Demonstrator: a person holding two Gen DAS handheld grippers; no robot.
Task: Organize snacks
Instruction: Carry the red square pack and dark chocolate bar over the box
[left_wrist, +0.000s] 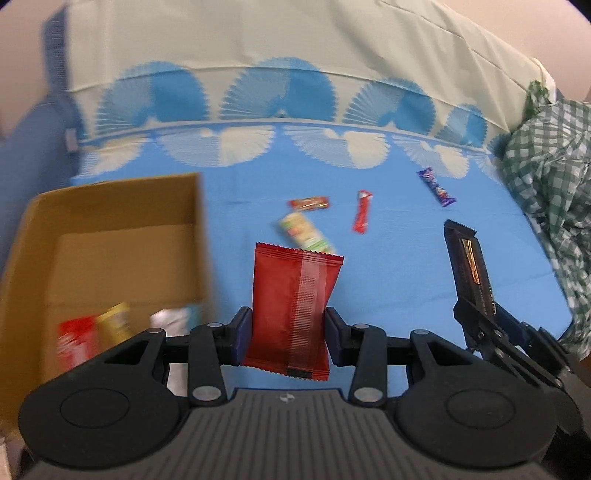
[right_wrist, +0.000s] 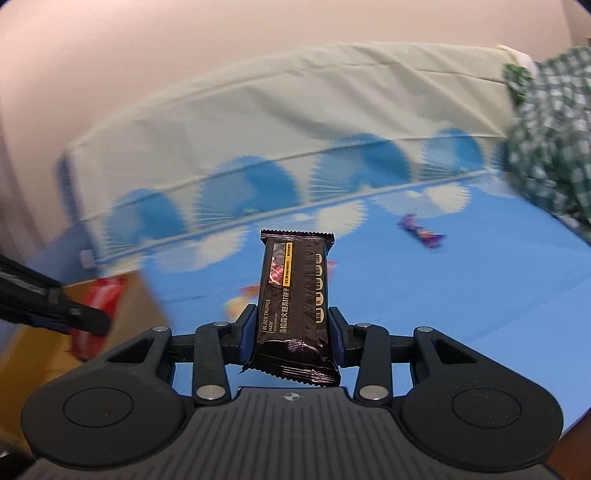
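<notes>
Left gripper clamped on red packet, upright at 12 o'clock. Cardboard box at 10 o'clock, snacks inside. Right gripper pinching black cracker packet, upright. Purple bar on blue cloth at 1 o'clock.

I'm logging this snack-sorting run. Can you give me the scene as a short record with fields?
left gripper: shut on red packet
right gripper: shut on black packet
box: open cardboard, to the left, several snacks inside, blurred
loose on blue cloth: small red bar, red stick, green-white pack, purple bar
right edge: green checked cloth
</notes>
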